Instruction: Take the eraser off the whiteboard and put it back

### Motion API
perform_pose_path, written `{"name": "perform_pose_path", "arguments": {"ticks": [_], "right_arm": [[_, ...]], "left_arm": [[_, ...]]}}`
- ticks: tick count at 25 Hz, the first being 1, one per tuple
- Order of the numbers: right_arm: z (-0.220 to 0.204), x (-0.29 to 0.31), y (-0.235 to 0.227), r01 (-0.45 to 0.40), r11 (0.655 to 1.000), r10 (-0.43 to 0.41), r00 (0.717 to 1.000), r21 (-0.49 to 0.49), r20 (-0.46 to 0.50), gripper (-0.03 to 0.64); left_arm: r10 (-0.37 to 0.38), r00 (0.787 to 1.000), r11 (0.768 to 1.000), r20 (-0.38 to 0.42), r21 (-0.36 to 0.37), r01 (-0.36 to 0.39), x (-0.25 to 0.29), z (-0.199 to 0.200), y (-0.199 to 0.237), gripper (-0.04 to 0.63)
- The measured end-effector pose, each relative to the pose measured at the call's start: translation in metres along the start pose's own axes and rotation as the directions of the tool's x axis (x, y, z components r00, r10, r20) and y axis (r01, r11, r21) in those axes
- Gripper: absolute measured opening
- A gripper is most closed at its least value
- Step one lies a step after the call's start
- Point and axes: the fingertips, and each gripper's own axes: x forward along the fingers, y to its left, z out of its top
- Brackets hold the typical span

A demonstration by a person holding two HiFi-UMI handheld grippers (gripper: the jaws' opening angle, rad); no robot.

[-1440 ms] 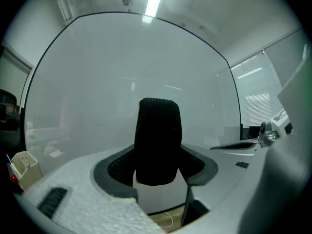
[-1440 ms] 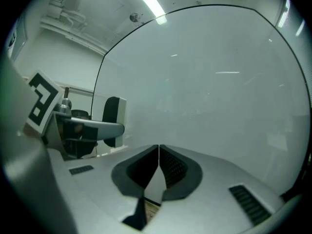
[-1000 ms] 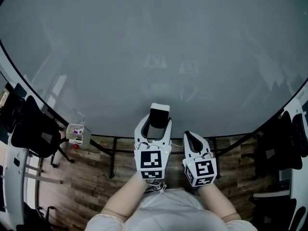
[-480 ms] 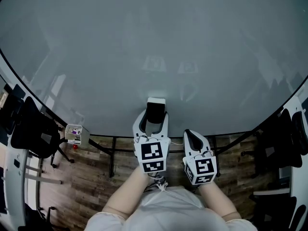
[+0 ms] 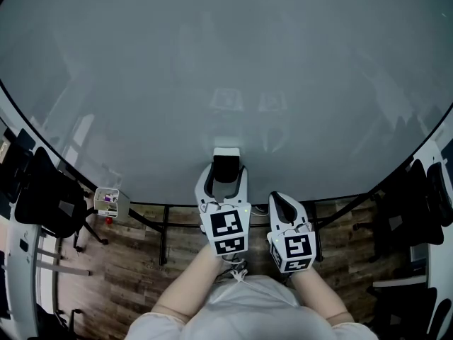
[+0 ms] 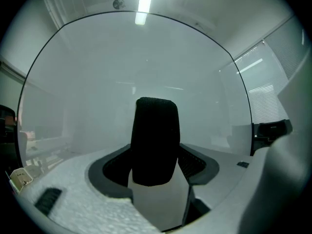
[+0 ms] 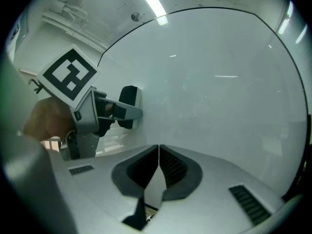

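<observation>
The whiteboard [image 5: 226, 69] fills most of the head view. My left gripper [image 5: 226, 174] is shut on the eraser [image 5: 226, 154], a black block with a white back, and holds it low on the board near its bottom edge. In the left gripper view the eraser [image 6: 156, 126] stands upright between the jaws of my left gripper [image 6: 156, 155], pointing at the board [image 6: 146, 62]. The right gripper view shows the eraser [image 7: 129, 104] end-on against the board [image 7: 219, 82]. My right gripper [image 5: 277, 198] hangs just to the right, shut and empty, its pads together [image 7: 159, 152].
Black office chairs stand at the left [image 5: 42, 190] and at the right [image 5: 417, 211]. A small white caddy with markers [image 5: 110, 200] sits below the board's left part. The board's black stand legs [image 5: 166, 232] rise from a wooden floor [image 5: 127, 275].
My left gripper has carried the eraser a little forward and up, closer to the board. The right gripper has stayed where it was.
</observation>
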Motion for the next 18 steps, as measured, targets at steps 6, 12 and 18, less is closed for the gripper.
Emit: {"name": "perform_pose_path", "arguments": {"ticks": [6, 12, 18], "right_arm": [[0.007, -0.003, -0.005, 0.004, 0.998, -0.006, 1.000, 0.058, 0.029, 0.028], [0.010, -0.005, -0.005, 0.018, 0.999, -0.019, 0.999, 0.039, 0.036, 0.028], [0.002, -0.007, 0.003, 0.012, 0.999, -0.013, 1.000, 0.031, 0.018, 0.028]], "left_arm": [[-0.009, 1.000, 1.000, 0.012, -0.010, 0.010, -0.002, -0.002, -0.005, 0.314], [-0.059, 0.998, 0.998, -0.011, -0.010, 0.058, -0.017, -0.012, -0.008, 0.313], [-0.068, 0.997, 0.997, -0.042, 0.027, 0.069, -0.039, -0.031, -0.009, 0.301]]}}
